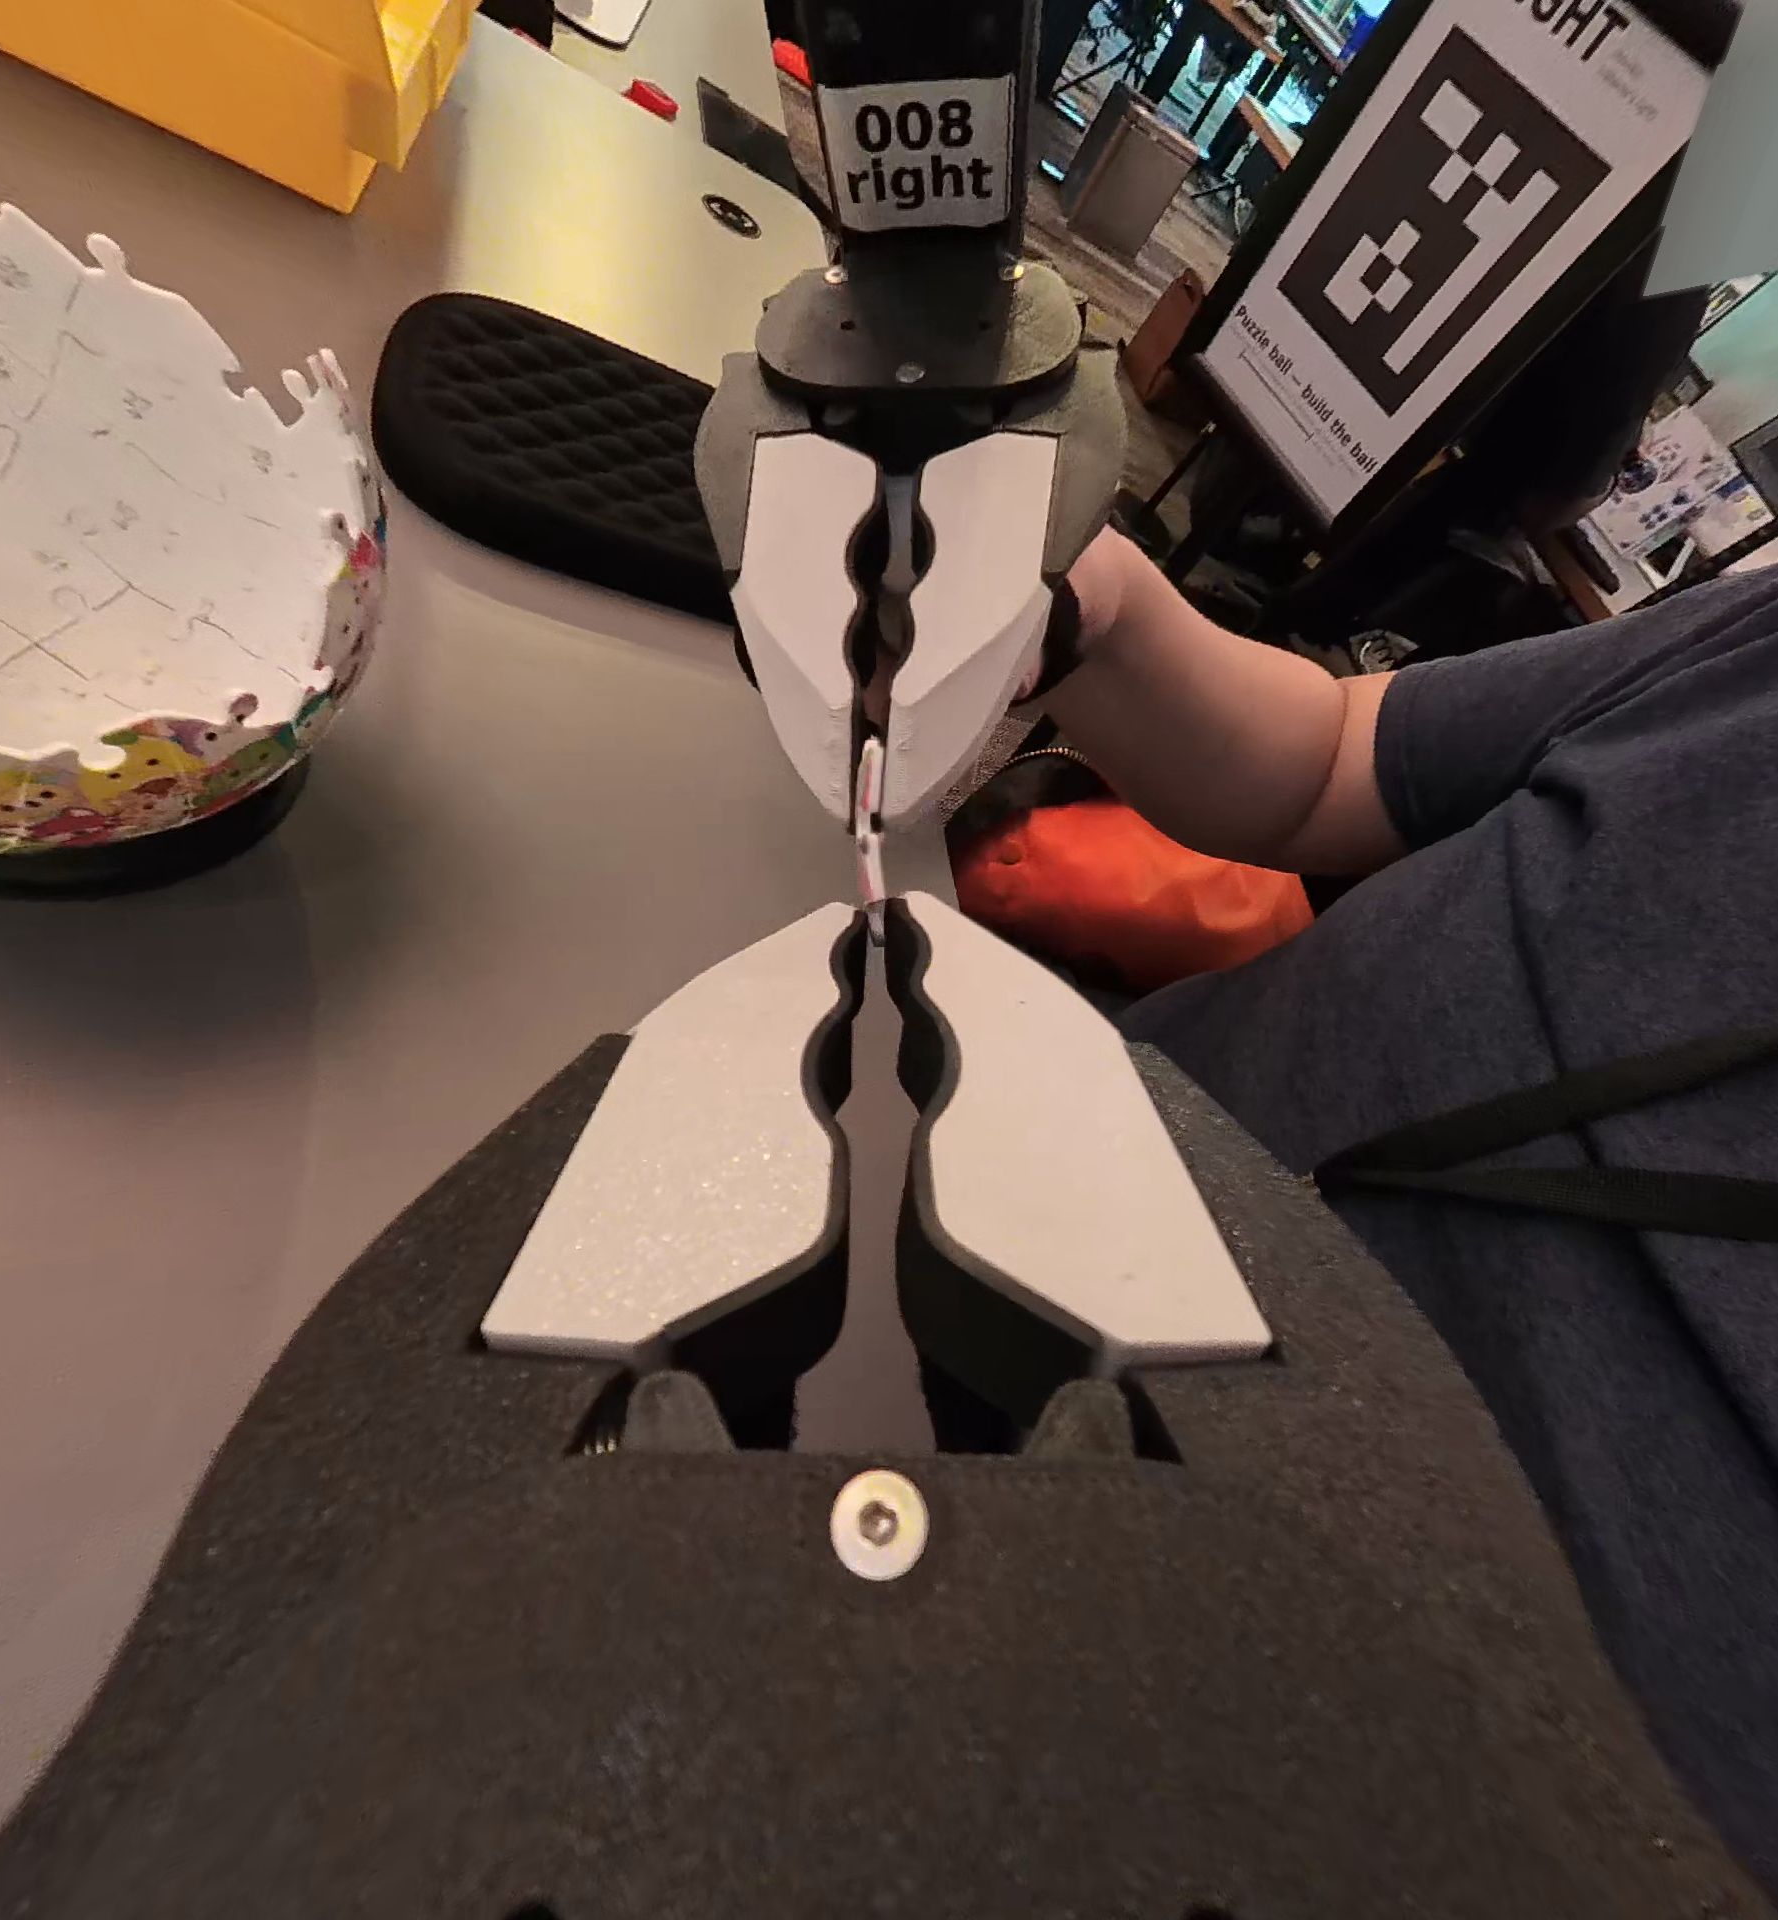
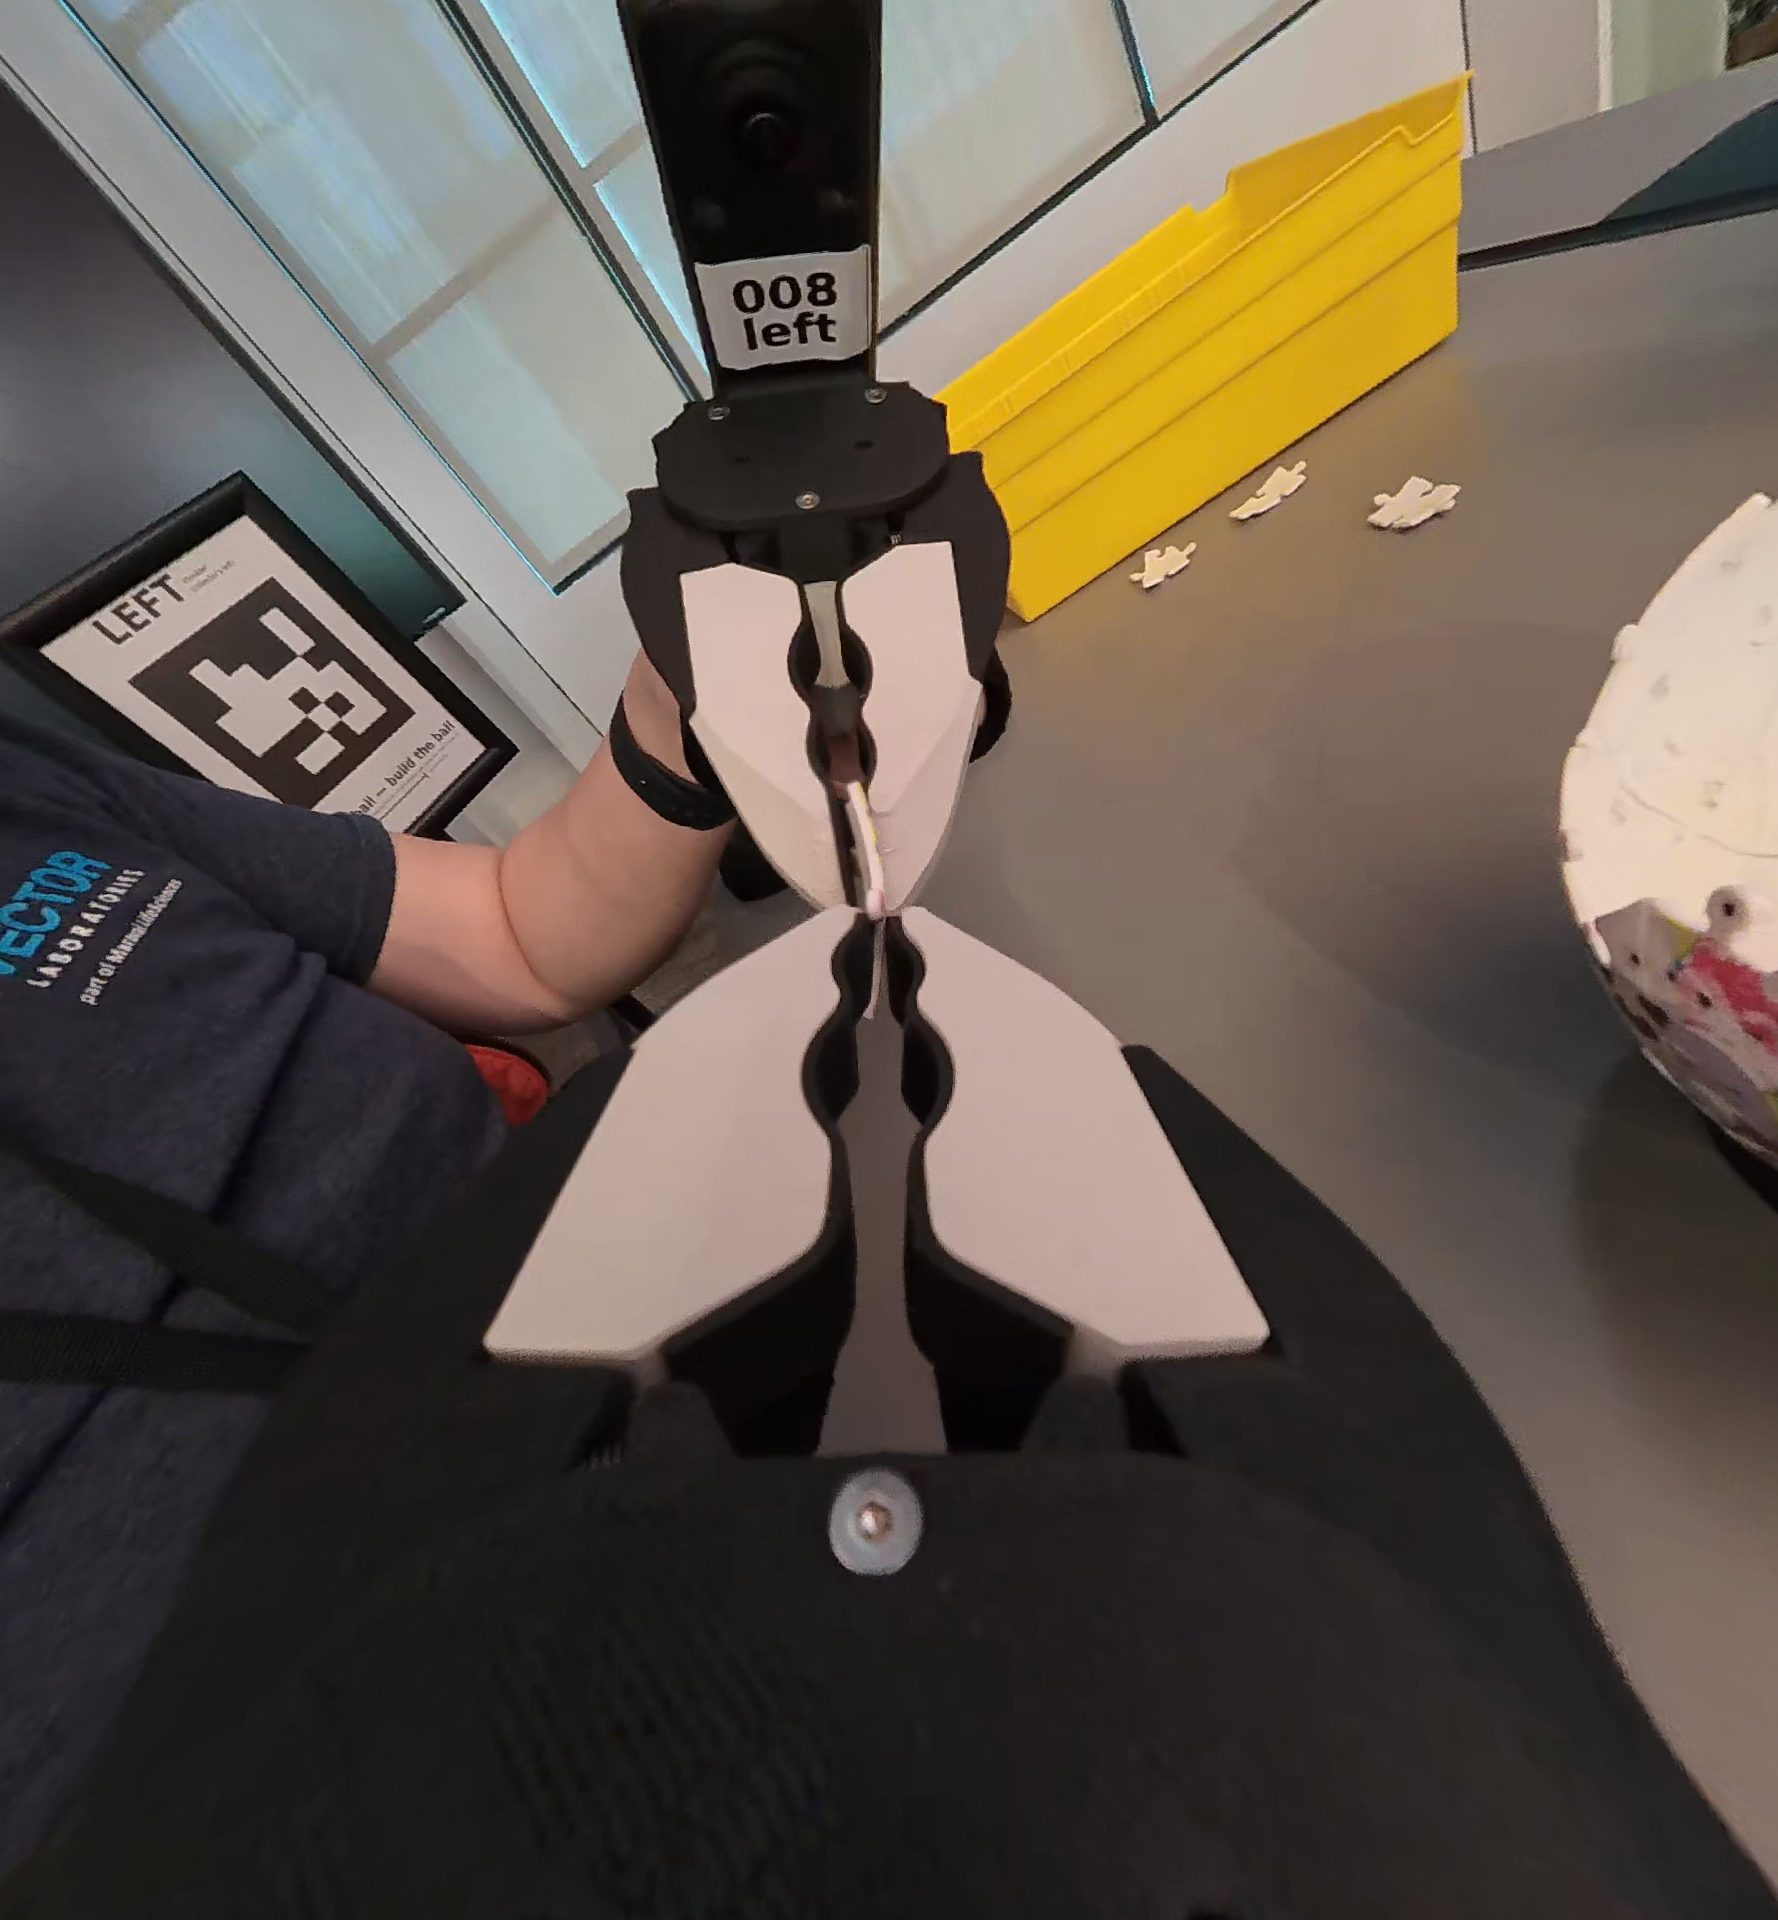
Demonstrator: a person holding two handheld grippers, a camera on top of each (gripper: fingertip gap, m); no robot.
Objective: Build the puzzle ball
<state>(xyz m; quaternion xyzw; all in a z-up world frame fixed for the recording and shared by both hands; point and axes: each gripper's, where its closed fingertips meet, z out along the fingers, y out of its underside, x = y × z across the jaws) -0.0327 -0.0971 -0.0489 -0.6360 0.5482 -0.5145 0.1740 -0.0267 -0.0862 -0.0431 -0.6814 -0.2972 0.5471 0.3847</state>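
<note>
My two grippers meet tip to tip above the table edge. A thin puzzle piece (image 1: 871, 862), seen edge-on with a coloured face, spans the small gap between them. My left gripper (image 1: 874, 914) is shut on its near end and my right gripper (image 1: 869, 826) on its far end. In the right wrist view the piece (image 2: 867, 842) runs from my left gripper (image 2: 869, 896) into my right gripper (image 2: 878, 925). The half-built puzzle ball (image 1: 137, 520), white inside and colourful outside, sits open side up on a black stand at the left. It also shows in the right wrist view (image 2: 1716, 831).
A yellow bin (image 2: 1228, 343) stands at the back of the grey table (image 2: 1280, 831), with three loose white pieces (image 2: 1269, 490) beside it. A black quilted pad (image 1: 552, 436) lies behind the ball. The person's arm (image 1: 1228, 727) and torso are close on the right. Less than 4 cm separates the two grippers' tips.
</note>
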